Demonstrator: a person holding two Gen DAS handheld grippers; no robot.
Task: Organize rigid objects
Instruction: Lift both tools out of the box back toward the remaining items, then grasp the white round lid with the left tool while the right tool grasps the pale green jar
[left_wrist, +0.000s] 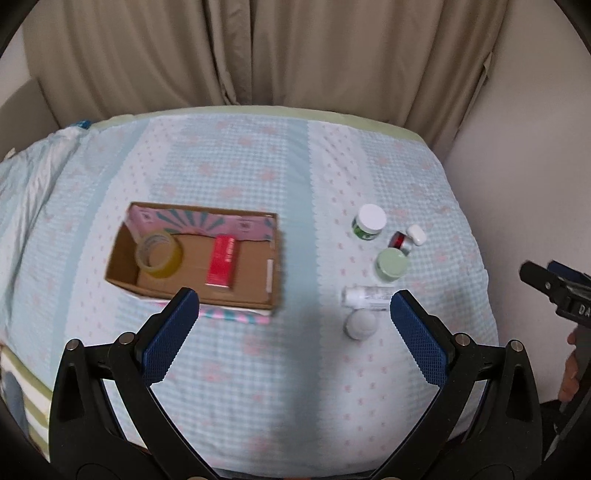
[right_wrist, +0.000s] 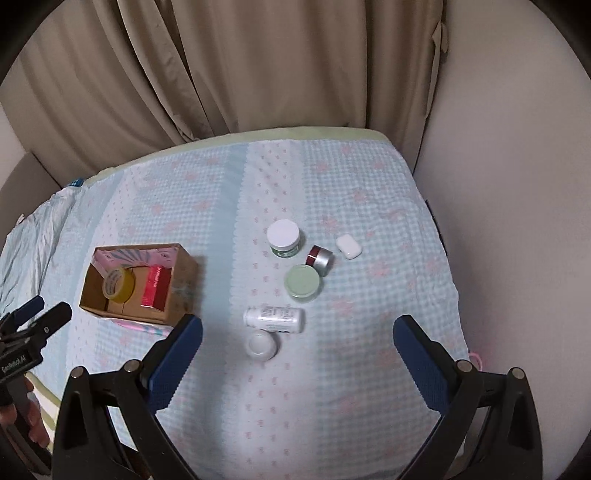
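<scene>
1. The loose things lie on a bed under a blue checked cover (right_wrist: 332, 369), in a small group toward its right edge: a white bottle (right_wrist: 274, 317) lying on its side, a small white jar (right_wrist: 261, 344) just on the near side of it, a pale green jar (right_wrist: 303, 282), a white-lidded jar (right_wrist: 283, 238), a small red and silver tin (right_wrist: 319, 257) and a white earbud case (right_wrist: 348, 246).
2. The cardboard box (left_wrist: 122, 254) stands toward the left side of the bed, well apart from the group. A roll of tape (left_wrist: 159, 254) and a red carton (left_wrist: 221, 264) are already inside it.
3. The right claw (right_wrist: 297, 343) is spread wide and nothing is held in it. The white bottle and the small white jar are seen between its fingers, a little to the left of the middle line and below it.
4. The left claw (left_wrist: 293, 317) is also released and empty. It hangs between the box and the group, with the box ahead on its left and the bottle close to its right finger.
5. The long axis of the white bottle runs left to right, so it lies along the gap of the right claw and not across it. A turn of the wrist is probably needed before it can be gripped across its narrow body.
6. The right claw is judged nearer to the loose things, and the left claw nearer to the box.
</scene>
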